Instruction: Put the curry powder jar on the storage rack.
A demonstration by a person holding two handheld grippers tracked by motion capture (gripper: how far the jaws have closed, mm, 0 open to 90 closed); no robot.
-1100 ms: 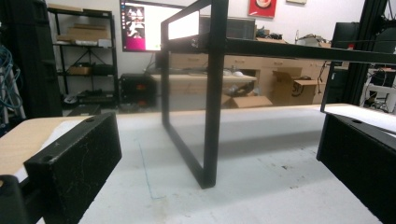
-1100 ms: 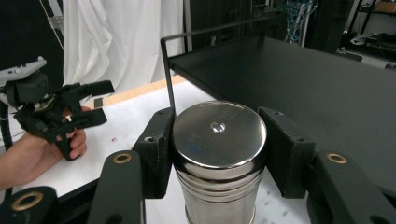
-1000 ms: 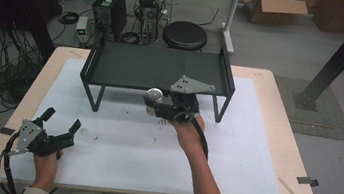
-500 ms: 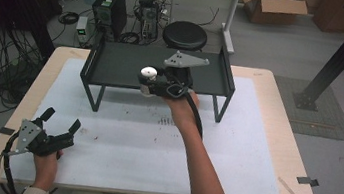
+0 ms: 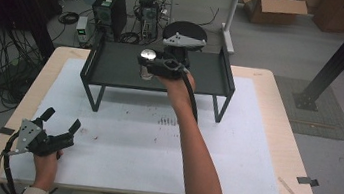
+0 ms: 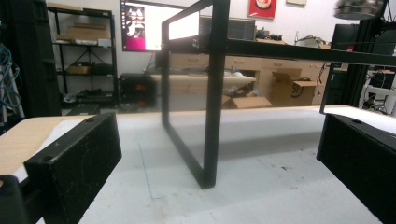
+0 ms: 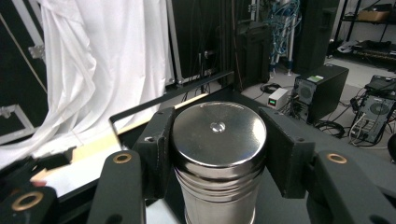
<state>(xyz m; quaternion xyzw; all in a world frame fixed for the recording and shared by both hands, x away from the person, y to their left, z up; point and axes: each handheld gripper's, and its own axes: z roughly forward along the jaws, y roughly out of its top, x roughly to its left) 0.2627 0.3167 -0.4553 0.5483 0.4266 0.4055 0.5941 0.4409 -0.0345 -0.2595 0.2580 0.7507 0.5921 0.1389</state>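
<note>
R claw (image 5: 147, 67) clenched on steel canister (image 5: 147, 63), pads on both sides just under the lid, canister upright. It's held over the black tray shelf (image 5: 113, 66) at the far side of the tabletop (image 5: 265, 139); can't tell if the base touches the tray. L claw (image 5: 61, 124) released, nothing between jaws, low over tabletop's near-left corner, well apart from shelf.

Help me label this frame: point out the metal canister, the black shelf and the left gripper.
metal canister (image 7: 218, 128), right gripper view, on its flat shiny lid.
black shelf (image 5: 114, 64), high view, on the bare tray surface.
left gripper (image 5: 61, 119), high view, midway between its fingertips.
</note>
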